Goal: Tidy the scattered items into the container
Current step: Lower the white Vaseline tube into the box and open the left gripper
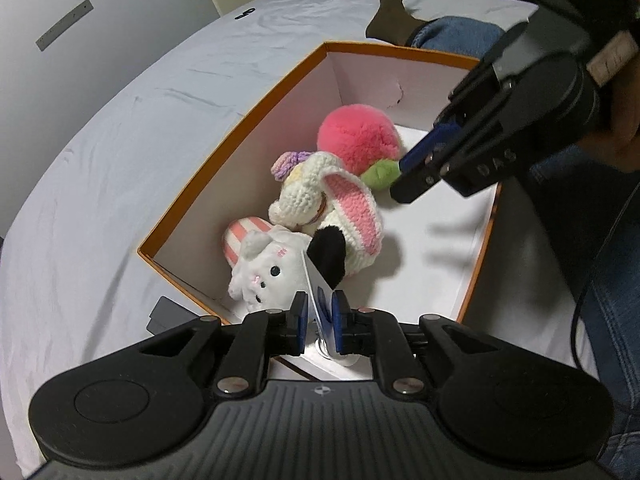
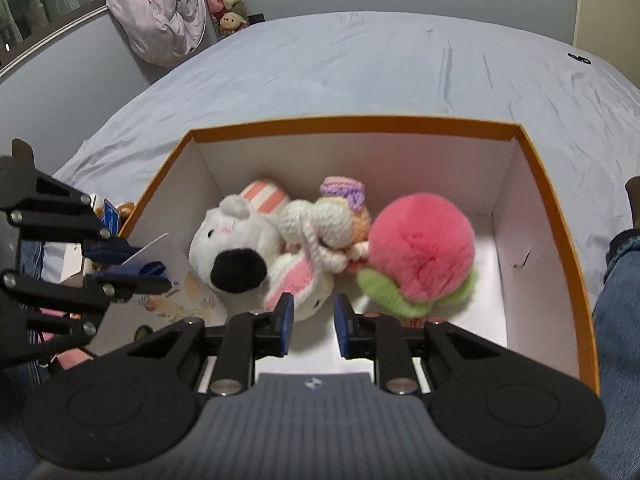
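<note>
Left wrist view: orange box (image 1: 224,168) sits on the bed (image 1: 100,140); inside, from 7 toward 1 o'clock, a white plush (image 1: 266,268), a crochet bunny (image 1: 320,196) and a pink pom-pom (image 1: 356,136), all touching; left tool (image 1: 320,320) angled down over the near rim, pads clamped on a card (image 1: 318,292) that's attached to the plush; right tool (image 1: 416,168) at 3 o'clock, jaws slightly apart, nothing between them.
</note>
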The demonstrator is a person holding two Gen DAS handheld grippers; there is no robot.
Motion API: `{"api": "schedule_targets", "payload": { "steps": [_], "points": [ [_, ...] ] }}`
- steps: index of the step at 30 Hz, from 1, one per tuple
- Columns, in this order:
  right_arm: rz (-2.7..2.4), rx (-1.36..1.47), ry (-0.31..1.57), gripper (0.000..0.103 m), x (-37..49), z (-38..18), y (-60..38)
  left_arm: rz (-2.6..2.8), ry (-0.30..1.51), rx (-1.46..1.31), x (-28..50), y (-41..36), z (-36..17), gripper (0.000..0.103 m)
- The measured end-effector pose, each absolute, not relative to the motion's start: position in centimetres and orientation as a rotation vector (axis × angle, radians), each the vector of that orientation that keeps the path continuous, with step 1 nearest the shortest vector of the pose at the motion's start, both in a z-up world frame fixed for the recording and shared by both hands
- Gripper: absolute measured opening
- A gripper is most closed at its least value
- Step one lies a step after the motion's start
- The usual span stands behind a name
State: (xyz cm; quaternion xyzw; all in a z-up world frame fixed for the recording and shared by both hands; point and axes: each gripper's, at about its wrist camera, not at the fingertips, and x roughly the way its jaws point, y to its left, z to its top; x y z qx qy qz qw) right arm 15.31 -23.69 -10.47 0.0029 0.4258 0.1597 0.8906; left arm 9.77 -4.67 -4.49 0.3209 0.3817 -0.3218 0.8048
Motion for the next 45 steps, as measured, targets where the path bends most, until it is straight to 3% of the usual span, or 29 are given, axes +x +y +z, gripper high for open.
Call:
{"api": "schedule_targets", "payload": {
  "steps": [7,24,34,42,43,44,45],
  "points": [
    [0.324,0.018,0.887,0.024,15.2,-10.6,-23.8,-0.745,0.831,0.697,9.4,-4.9,-3.9,0.004],
    [0.507,0.022,0.949,0.026,15.9,-10.6,-22.5,-0.967,0.934,0.913,9.2,-6.1,-2.7,0.004],
    [0.921,-0.306,0.985,0.026,18.1,-10.5,-18.7,-0.967,0.958,0.949,9.3,-5.9,-3.6,0.004],
    [1.117,-0.532,0.906,0.028,18.1,-10.3,-16.3,-0.984,0.946,0.968,9.7,-5.8,-3.7,0.004],
    [1.130,-0.548,0.905,0.026,18.2,-10.4,-16.0,-0.984,0.944,0.969,9.7,-5.8,-3.8,0.004],
    [1.145,-0.560,0.907,0.015,18.2,-10.4,-15.7,-0.982,0.941,0.972,9.7,-5.9,-3.7,0.004],
    [1.154,-0.573,0.906,0.015,18.2,-10.4,-15.6,-0.983,0.938,0.973,9.7,-5.9,-3.6,0.004]
  ]
}}
